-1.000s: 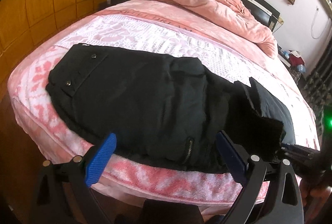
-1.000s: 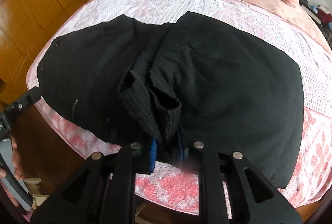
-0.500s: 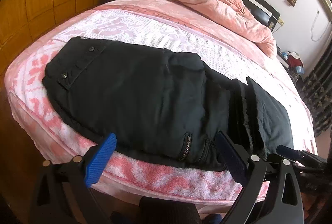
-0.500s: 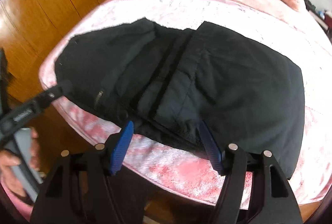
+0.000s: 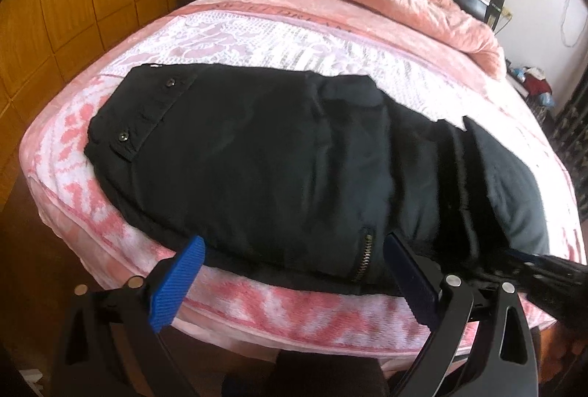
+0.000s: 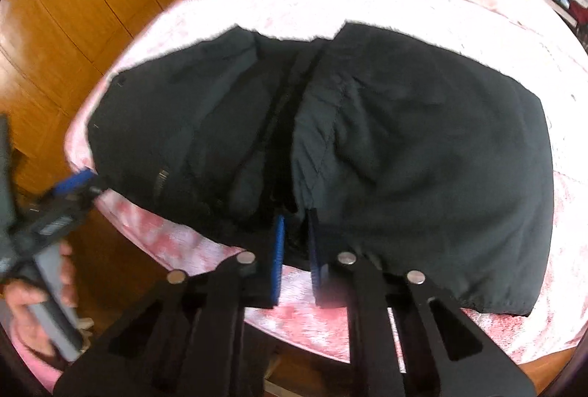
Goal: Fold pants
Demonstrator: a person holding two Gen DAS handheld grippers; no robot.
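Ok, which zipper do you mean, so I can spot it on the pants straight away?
Start at the pink bed and find the black pants spread across its near end. Follow their near edge toward the open left gripper; the short metal zipper sits just inside that edge. It is a slanted toothed strip, unlike the two round buttons at the waistband.

Right gripper (image 6: 296, 250): I see a dark fold of the pants (image 6: 404, 147) between my near-closed pads; motion blur hides the contact.
Left gripper (image 6: 79, 182): from the right wrist camera it's smeared, frame-cropped.
Hand (image 6: 40, 301): partly hidden by the handle.
Bedside clutter (image 5: 533, 81): too small to identify.
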